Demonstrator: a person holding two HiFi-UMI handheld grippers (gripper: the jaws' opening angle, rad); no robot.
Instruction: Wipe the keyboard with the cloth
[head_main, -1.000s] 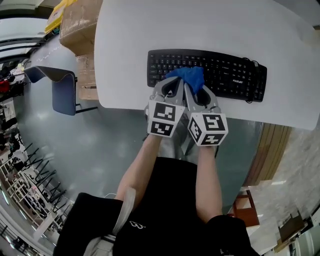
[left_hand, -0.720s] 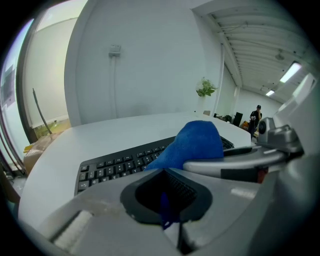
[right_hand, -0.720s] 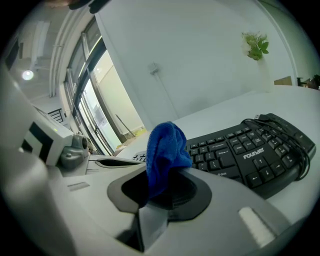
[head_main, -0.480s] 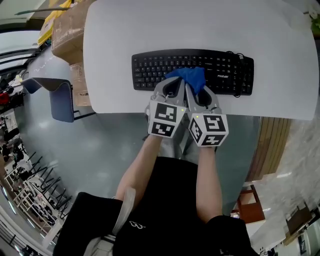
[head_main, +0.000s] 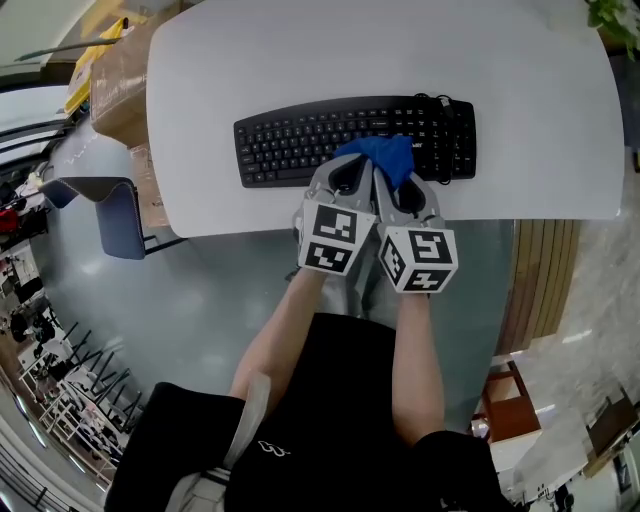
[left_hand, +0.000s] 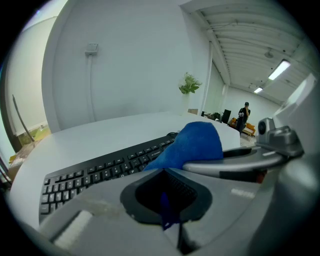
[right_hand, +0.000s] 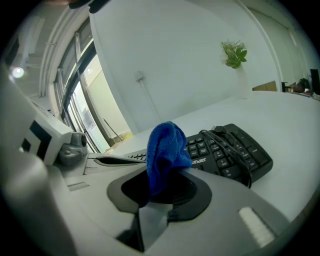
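Keyboard (head_main: 300, 140) position: across the middle of the white table (head_main: 400, 50). Its long axis ran left to right in the head view, with the left end slightly nearer the lower edge of the frame.

The blue cloth (head_main: 378, 155) was bunched over the keys right of centre, at the lower edge of the keyboard. Contact with the keys could not be confirmed.

Gripper state:
- The left gripper (head_main: 345, 178) and right gripper (head_main: 395, 185) stood side by side just below the cloth at frame centre, both pointing up the frame at it.
- In the left gripper view, the left gripper (left_hand: 164, 200) had its jaws together on a thin fold of the cloth (left_hand: 192, 145).
- In the right gripper view, the right gripper (right_hand: 155, 195) was clamped on a thicker fold of the cloth (right_hand: 165, 150), which stood up out of the jaws.

Governing relation: the longer stretch of keys extended to the left of the cloth, on the left gripper's side. Only a short section lay to the right, where the cable (right_hand: 235, 145) crossed the keys. A wiping stroke would probably have to follow the long axis, with both grippers travelling together, since each held the same cloth.

Containers: cardboard boxes (head_main: 120, 75) stood beside the table at the upper left. Their contents could not be determined.
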